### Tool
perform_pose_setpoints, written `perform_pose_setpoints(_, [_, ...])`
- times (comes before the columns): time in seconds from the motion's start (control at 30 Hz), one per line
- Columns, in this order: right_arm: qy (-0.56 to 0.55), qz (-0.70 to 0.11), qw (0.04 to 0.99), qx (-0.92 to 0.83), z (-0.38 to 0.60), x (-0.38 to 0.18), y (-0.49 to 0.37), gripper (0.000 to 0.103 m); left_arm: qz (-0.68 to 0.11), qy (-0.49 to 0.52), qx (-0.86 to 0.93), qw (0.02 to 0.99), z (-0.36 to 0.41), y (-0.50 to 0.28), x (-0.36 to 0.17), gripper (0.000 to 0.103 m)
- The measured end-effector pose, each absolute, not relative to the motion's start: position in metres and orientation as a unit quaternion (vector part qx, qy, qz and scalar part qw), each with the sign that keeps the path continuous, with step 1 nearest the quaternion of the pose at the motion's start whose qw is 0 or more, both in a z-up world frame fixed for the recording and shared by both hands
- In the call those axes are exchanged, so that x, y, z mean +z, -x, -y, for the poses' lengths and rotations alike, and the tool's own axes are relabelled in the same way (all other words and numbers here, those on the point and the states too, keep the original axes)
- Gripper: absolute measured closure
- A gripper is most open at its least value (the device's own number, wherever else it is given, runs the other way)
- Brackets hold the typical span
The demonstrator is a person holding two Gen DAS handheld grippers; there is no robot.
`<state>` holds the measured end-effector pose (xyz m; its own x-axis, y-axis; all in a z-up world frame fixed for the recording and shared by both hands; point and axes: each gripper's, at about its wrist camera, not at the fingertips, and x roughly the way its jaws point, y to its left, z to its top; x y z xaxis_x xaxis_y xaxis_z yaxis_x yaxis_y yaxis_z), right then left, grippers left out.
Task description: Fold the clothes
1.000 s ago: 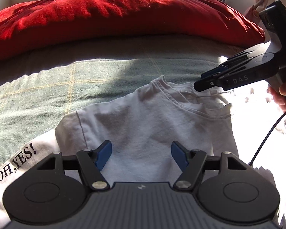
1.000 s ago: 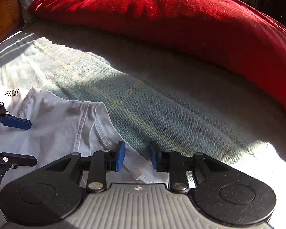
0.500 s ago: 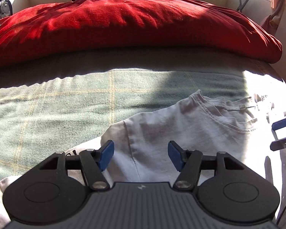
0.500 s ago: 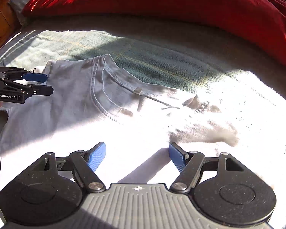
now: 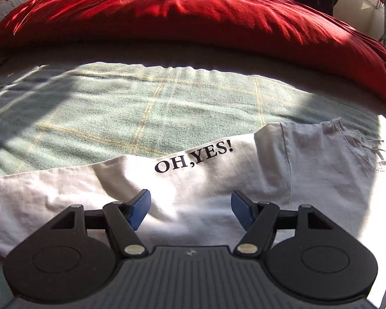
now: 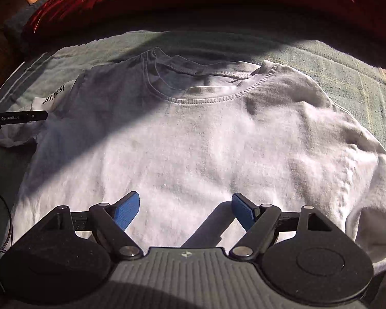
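A white T-shirt [image 6: 205,139] lies flat on the bed, collar [image 6: 208,95] toward the far side. Its left sleeve, printed "OH,YES!" [image 5: 193,158], spreads out in the left wrist view. My left gripper [image 5: 190,209] hovers open just above that sleeve, nothing between its blue pads. It also shows at the left edge of the right wrist view, as a black finger [image 6: 18,117] beside the sleeve. My right gripper [image 6: 185,212] is open over the shirt's lower chest, holding nothing.
A green checked blanket [image 5: 141,108] covers the bed under the shirt. A big red duvet [image 5: 193,20] is heaped along the far side. A black cable [image 6: 2,206] trails at the left. Strong sunlight and shadow bands cross the cloth.
The right gripper let go near the collar, opened and pulled back over the shirt's chest. The left gripper swung left from the shoulder to the printed sleeve, still open.
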<state>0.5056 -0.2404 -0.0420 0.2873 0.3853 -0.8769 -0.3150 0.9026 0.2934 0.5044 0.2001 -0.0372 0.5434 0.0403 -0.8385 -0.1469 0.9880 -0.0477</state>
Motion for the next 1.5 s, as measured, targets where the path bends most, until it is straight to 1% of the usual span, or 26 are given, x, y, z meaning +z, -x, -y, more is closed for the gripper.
perform_pose_setpoints(0.17, [-0.048, -0.561, 0.798, 0.214, 0.233, -0.042, -0.499, 0.018, -0.498, 0.063, 0.107, 0.858, -0.234, -0.489, -0.052, 0.032])
perform_pose_setpoints(0.23, [-0.044, -0.564, 0.798, 0.209, 0.231, -0.042, -0.497, 0.018, -0.501, 0.056, 0.141, 0.852, -0.250, -0.475, -0.053, 0.030])
perform_pose_setpoints(0.3, [-0.041, -0.568, 0.797, 0.200, 0.231, -0.039, -0.495, 0.018, -0.501, 0.069, 0.176, 0.845, -0.271, -0.464, -0.051, 0.029])
perform_pose_setpoints(0.33, [-0.039, -0.570, 0.797, 0.196, 0.231, -0.038, -0.493, 0.018, -0.498, 0.076, 0.188, 0.843, -0.280, -0.460, -0.050, 0.030])
perform_pose_setpoints(0.37, [-0.039, -0.573, 0.796, 0.192, 0.230, -0.036, -0.491, 0.018, -0.486, 0.085, 0.186, 0.850, -0.286, -0.460, -0.046, 0.035])
perform_pose_setpoints(0.43, [-0.038, -0.574, 0.795, 0.194, 0.226, -0.032, -0.487, 0.018, -0.461, 0.096, 0.180, 0.864, -0.295, -0.462, -0.038, 0.034])
perform_pose_setpoints(0.47, [-0.036, -0.574, 0.794, 0.198, 0.221, -0.029, -0.484, 0.017, -0.451, 0.081, 0.171, 0.872, -0.295, -0.466, -0.037, 0.032])
perform_pose_setpoints(0.53, [-0.031, -0.572, 0.793, 0.206, 0.209, -0.024, -0.481, 0.014, -0.447, 0.062, 0.166, 0.877, -0.300, -0.474, -0.042, 0.031])
perform_pose_setpoints(0.6, [-0.026, -0.573, 0.790, 0.216, 0.195, -0.024, -0.480, 0.010, -0.464, 0.068, 0.181, 0.864, -0.313, -0.474, -0.055, 0.031])
perform_pose_setpoints(0.63, [-0.022, -0.574, 0.789, 0.219, 0.185, -0.024, -0.479, 0.010, -0.465, 0.061, 0.193, 0.862, -0.321, -0.468, -0.061, 0.029])
perform_pose_setpoints(0.77, [-0.009, -0.572, 0.784, 0.241, 0.152, -0.019, -0.479, 0.010, -0.447, 0.057, 0.257, 0.855, -0.357, -0.436, -0.063, 0.028])
perform_pose_setpoints(0.83, [-0.001, -0.574, 0.780, 0.250, 0.140, -0.017, -0.477, 0.004, -0.440, 0.077, 0.279, 0.850, -0.372, -0.428, -0.057, 0.029])
perform_pose_setpoints(0.87, [0.003, -0.575, 0.778, 0.254, 0.135, -0.017, -0.476, 0.003, -0.438, 0.089, 0.278, 0.850, -0.374, -0.427, -0.054, 0.032])
perform_pose_setpoints(0.93, [0.012, -0.576, 0.774, 0.262, 0.123, -0.015, -0.473, 0.003, -0.427, 0.089, 0.271, 0.858, -0.371, -0.428, -0.049, 0.032])
perform_pose_setpoints(1.03, [0.024, -0.578, 0.768, 0.275, 0.106, -0.012, -0.470, 0.003, -0.415, 0.109, 0.232, 0.873, -0.364, -0.423, -0.046, 0.031])
perform_pose_setpoints(1.1, [0.033, -0.580, 0.763, 0.283, 0.094, -0.011, -0.468, 0.003, -0.427, 0.123, 0.225, 0.867, -0.365, -0.419, -0.055, 0.031])
perform_pose_setpoints(1.17, [0.040, -0.582, 0.758, 0.290, 0.085, -0.011, -0.465, 0.002, -0.424, 0.097, 0.248, 0.866, -0.365, -0.413, -0.057, 0.031])
perform_pose_setpoints(1.2, [0.043, -0.584, 0.757, 0.290, 0.082, -0.012, -0.464, 0.002, -0.420, 0.090, 0.259, 0.865, -0.365, -0.410, -0.057, 0.035])
perform_pose_setpoints(1.3, [0.059, -0.591, 0.751, 0.288, 0.075, -0.020, -0.460, 0.001, -0.392, 0.101, 0.267, 0.875, -0.369, -0.408, -0.044, 0.034])
perform_pose_setpoints(1.37, [0.069, -0.600, 0.744, 0.285, 0.071, -0.029, -0.458, 0.001, -0.379, 0.100, 0.258, 0.883, -0.374, -0.410, -0.039, 0.030])
perform_pose_setpoints(1.5, [0.081, -0.612, 0.730, 0.293, 0.061, -0.042, -0.448, 0.000, -0.428, 0.112, 0.308, 0.842, -0.403, -0.413, -0.057, 0.030])
